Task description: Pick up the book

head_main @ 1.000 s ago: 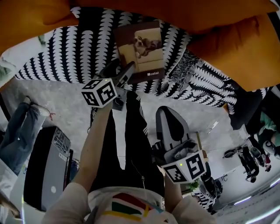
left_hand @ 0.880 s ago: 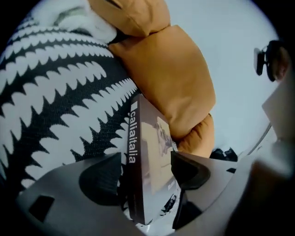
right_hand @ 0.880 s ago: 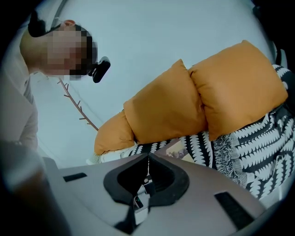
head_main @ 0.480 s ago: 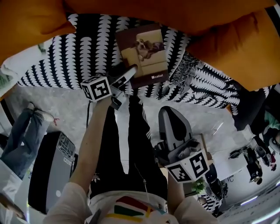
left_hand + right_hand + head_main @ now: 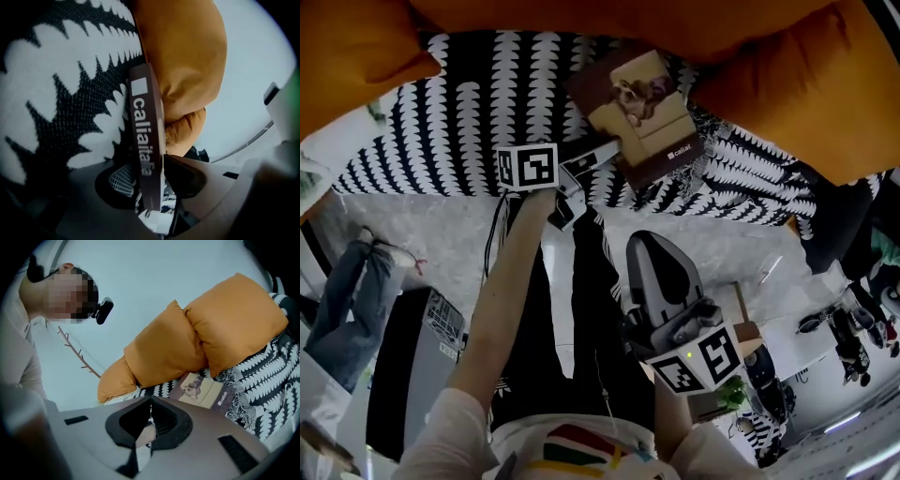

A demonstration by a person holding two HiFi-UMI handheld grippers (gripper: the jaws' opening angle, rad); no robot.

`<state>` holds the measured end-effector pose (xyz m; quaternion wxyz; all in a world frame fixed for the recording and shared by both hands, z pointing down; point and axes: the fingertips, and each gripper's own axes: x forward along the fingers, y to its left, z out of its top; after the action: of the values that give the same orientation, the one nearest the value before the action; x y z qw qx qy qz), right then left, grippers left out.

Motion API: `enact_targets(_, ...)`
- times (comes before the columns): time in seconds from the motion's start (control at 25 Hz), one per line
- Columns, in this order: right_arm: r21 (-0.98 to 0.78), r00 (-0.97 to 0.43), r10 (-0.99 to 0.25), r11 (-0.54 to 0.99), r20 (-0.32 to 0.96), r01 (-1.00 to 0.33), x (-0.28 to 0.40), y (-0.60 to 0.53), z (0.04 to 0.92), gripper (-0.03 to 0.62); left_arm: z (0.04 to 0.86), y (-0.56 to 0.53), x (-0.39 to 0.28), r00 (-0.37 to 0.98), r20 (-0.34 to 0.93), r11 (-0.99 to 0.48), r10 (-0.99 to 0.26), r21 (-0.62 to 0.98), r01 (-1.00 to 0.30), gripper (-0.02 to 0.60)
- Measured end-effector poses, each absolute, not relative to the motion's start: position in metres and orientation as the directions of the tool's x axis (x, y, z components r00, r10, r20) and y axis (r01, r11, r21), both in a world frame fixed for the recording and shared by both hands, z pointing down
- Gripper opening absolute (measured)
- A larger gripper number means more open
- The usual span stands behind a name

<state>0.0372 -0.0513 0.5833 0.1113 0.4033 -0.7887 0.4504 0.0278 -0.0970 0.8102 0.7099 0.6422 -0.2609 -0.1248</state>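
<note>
Fingers of the left gripper (image 5: 611, 152) are closing around the near edge of the book (image 5: 647, 108). In the head view the book lies askew on the black-and-white blanket (image 5: 459, 112), below the orange cushions (image 5: 806, 94). The right gripper (image 5: 645, 246) hangs well apart from it. In the left gripper view, the book's spine stands between the jaws, one pad against it and a gap beside the other. In the right gripper view, the jaws are together and empty, with the book well ahead.
</note>
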Motion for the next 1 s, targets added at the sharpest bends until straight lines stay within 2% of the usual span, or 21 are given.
enact_targets(0.12, -0.619, -0.641, -0.547, 0.259, 0.538, -0.741, 0.037, -0.051, 0.576, 0.014, 0.793, -0.131, 0.022, 0.719, 0.092, 0.192, -0.688, 0.98, 0.058, 0.189)
enact_targets(0.16, -0.622, -0.639, -0.552, 0.253, 0.536, -0.741, 0.039, -0.052, 0.576, 0.014, 0.79, -0.145, 0.025, 0.7, 0.087, 0.179, -0.709, 0.982, 0.059, 0.189)
enact_targets(0.28, -0.63, -0.63, -0.571, 0.235, 0.526, -0.74, 0.053, -0.056, 0.58, 0.014, 0.79, -0.17, 0.046, 0.72, 0.13, 0.125, -0.682, 0.99, -0.06, 0.187)
enact_targets(0.8, -0.612, -0.588, -0.623, 0.213, 0.516, -0.762, 0.08, -0.067, 0.566, 0.014, 0.791, -0.159, 0.051, 0.701, 0.226, 0.182, -0.676, 0.974, -0.138, 0.152)
enact_targets(0.88, -0.608, -0.582, -0.633, 0.213, 0.511, -0.765, 0.084, -0.069, 0.557, 0.014, 0.778, -0.153, 0.054, 0.716, 0.216, 0.169, -0.663, 0.976, -0.138, 0.15)
enact_targets(1.0, -0.602, -0.571, -0.654, 0.214, 0.496, -0.769, 0.094, -0.074, 0.535, 0.014, 0.737, -0.144, 0.067, 0.738, 0.153, 0.169, -0.657, 0.984, -0.054, 0.15)
